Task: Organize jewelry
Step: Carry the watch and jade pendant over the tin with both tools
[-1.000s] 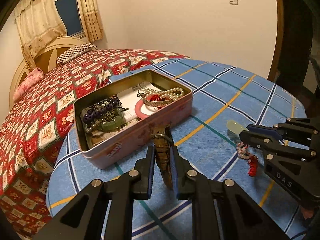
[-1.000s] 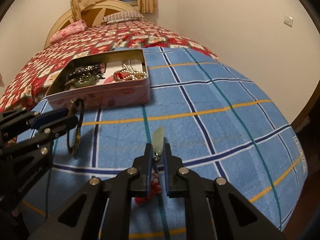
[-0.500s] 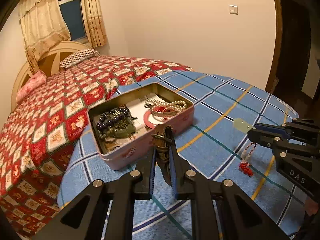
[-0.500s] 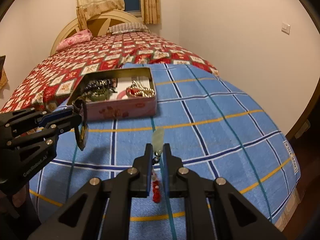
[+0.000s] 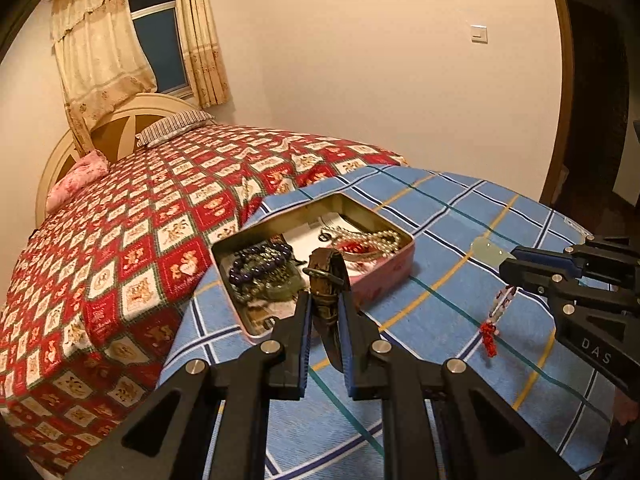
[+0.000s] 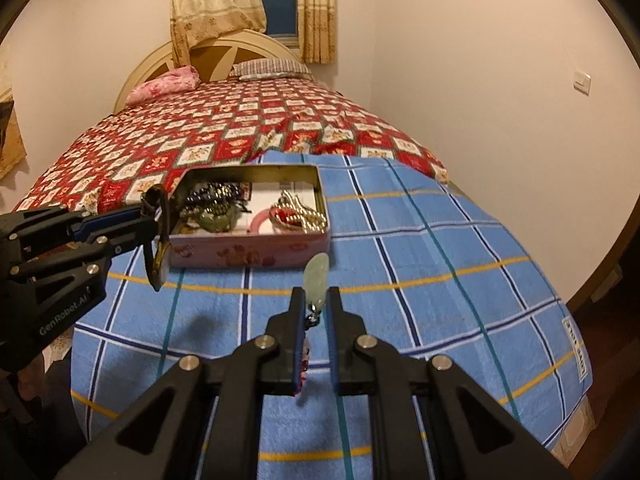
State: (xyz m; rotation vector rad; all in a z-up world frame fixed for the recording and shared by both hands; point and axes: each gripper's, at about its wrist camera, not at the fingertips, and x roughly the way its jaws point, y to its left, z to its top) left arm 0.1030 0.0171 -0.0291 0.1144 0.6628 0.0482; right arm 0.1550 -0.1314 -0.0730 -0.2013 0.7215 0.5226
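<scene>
Carry step: left gripper (image 5: 326,320) clamps leather bracelet (image 5: 325,280), right gripper (image 6: 314,312) pinches jade pendant (image 6: 316,276); next likely lowering both into tin (image 6: 256,258).

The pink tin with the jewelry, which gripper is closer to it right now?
Left. The left gripper, holding a brown bracelet, hangs at the pink tin's near corner. The right gripper, holding a pale green pendant, sits farther back over the blue cloth.

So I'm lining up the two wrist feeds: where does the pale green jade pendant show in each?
Left wrist: jade pendant at right, at the tips of the right gripper.
Right wrist: low centre, pendant between the fingers.
Shared landmark: the pink tin, left of the pendant in the left view, beyond it in the right.
</scene>
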